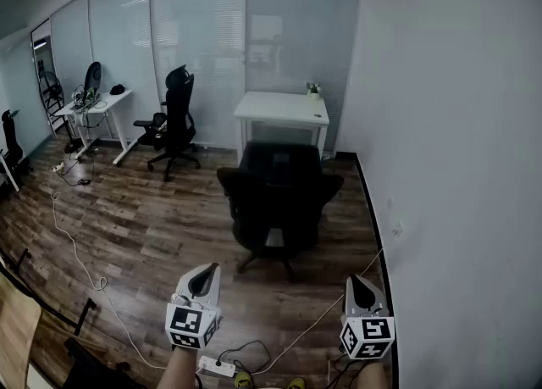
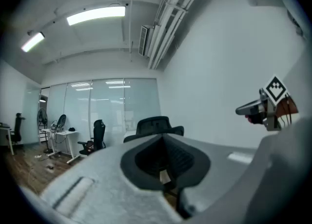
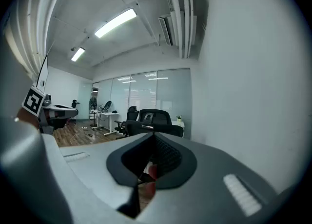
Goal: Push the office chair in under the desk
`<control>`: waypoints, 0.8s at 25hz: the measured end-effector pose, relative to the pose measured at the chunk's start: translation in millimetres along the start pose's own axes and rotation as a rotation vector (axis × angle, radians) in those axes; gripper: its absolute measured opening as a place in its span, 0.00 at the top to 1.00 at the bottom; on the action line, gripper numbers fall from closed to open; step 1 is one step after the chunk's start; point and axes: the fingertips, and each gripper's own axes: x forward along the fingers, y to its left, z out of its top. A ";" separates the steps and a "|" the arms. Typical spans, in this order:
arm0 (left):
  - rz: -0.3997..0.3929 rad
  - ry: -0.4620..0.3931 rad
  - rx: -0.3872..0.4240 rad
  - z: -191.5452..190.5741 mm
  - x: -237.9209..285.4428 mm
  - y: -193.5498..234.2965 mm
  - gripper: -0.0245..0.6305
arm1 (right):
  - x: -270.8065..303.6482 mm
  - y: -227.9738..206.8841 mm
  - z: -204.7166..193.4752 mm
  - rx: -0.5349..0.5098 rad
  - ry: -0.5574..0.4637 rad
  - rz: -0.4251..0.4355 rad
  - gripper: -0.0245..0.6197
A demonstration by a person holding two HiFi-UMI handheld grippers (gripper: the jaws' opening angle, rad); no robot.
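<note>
The office chair [image 1: 279, 201] looks matt black, cloth or mesh. The worktop [image 1: 281, 108] is smooth and white. The floor [image 1: 144, 226] shows dark wood-grain planks with a faint sheen. The wall [image 1: 457, 125] is matt white, the partition [image 1: 199, 40] frosted glass. The left gripper [image 1: 206, 269] and right gripper [image 1: 356, 281] have matt grey plastic shells.

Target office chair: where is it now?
Head view, centre: the office chair stands just in front of the white desk, near the right wall.
</note>
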 end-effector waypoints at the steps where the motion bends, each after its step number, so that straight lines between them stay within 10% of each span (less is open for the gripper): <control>1: 0.001 -0.001 0.001 0.7 -0.3 1.1 0.96 | 0.2 2.0 0.3 -0.005 -0.001 0.001 0.96; 20: -0.001 -0.003 0.005 3.9 3.7 -6.9 0.96 | -0.6 3.4 1.5 -0.016 -0.019 0.003 0.96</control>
